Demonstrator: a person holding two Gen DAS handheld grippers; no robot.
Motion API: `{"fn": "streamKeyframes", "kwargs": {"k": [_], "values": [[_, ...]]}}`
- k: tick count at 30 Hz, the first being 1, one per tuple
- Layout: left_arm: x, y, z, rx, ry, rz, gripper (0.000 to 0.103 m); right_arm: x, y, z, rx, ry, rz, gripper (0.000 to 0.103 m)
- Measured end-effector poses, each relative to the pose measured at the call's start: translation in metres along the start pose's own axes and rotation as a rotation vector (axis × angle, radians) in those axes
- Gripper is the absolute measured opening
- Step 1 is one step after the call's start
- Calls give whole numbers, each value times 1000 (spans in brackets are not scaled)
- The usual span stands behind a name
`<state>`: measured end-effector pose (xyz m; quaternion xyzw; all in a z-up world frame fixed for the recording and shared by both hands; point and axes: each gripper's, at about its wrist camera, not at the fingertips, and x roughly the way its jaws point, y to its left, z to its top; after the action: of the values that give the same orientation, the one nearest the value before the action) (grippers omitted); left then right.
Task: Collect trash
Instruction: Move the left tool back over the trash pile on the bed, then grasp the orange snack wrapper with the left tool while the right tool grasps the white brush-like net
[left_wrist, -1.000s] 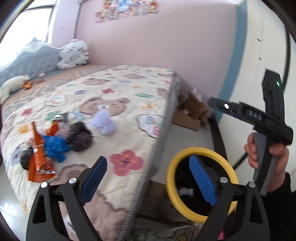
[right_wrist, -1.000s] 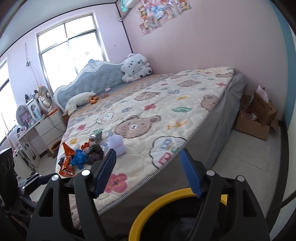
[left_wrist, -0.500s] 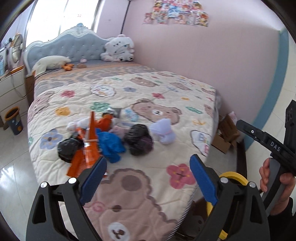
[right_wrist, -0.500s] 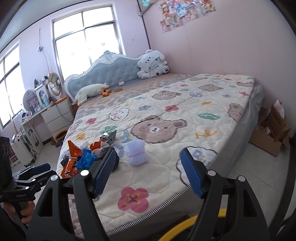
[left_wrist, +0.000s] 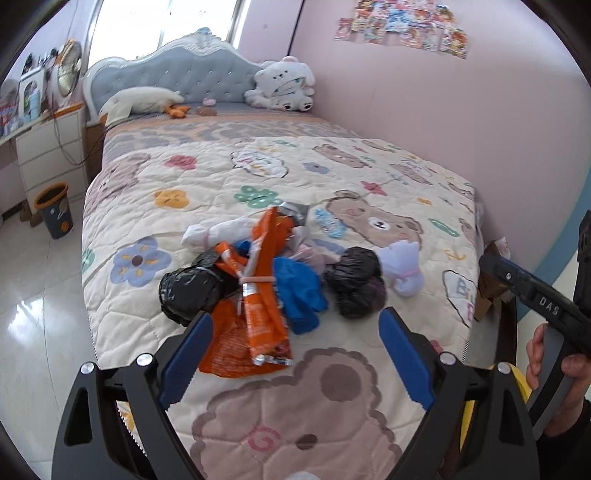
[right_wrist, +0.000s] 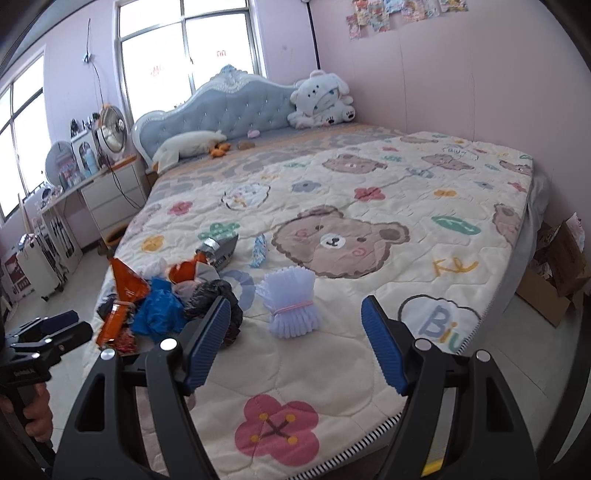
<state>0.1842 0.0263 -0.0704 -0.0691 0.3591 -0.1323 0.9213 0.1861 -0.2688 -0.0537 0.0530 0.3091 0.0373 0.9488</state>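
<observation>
Although neither gripper has touched anything yet, both are aimed at the heap of trash lying on the bed (left_wrist: 229, 177), near its foot and toward the left edge of the quilt. The left gripper (left_wrist: 295, 354) has its jaws standing apart with nothing between them, directly short of the orange wrapper (left_wrist: 255, 325). The right gripper (right_wrist: 295, 343) likewise stands wide and empty, facing the lavender ruffled bundle (right_wrist: 291, 306), which sits slightly apart on the right of the heap.

Items noted: two crumpled black bags (left_wrist: 192, 288), a blue glove or bag (left_wrist: 303, 291), a white twisted bag (left_wrist: 218, 232), a silver foil packet (right_wrist: 218, 247) and a small blue-and-white wrapper (right_wrist: 259, 251) at the far side.

Handling assessment: everything appears light, soft and crushable; nothing looks fragile. The orange wrapper is glossy film and is judged slippery; it is banded at mid-length, and that cinched waist offers the firmest hold. The black bags should compress, so a bite across a bunched fold is advised. The lavender bundle is tied by a pink band low down; gripping at the band should keep it together. Items overlap, so lifting one may drag its neighbours. A yellow bin rim (left_wrist: 521, 373) shows at the near right.
</observation>
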Motion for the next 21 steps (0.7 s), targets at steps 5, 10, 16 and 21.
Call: {"fn": "streamKeyframes", "kwargs": {"k": [5, 10, 16, 21], "values": [[15, 12, -1, -31, 9, 13, 87, 32, 0, -4, -4, 47, -14, 70], [26, 15, -6, -42, 19, 3, 85, 61, -1, -7, -23, 87, -37, 70], [41, 14, -5, -51, 29, -6, 76, 89, -2, -9, -37, 114, -55, 70], [54, 16, -4, -65, 42, -13, 67, 105, 0, -8, -52, 121, -69, 70]]}}
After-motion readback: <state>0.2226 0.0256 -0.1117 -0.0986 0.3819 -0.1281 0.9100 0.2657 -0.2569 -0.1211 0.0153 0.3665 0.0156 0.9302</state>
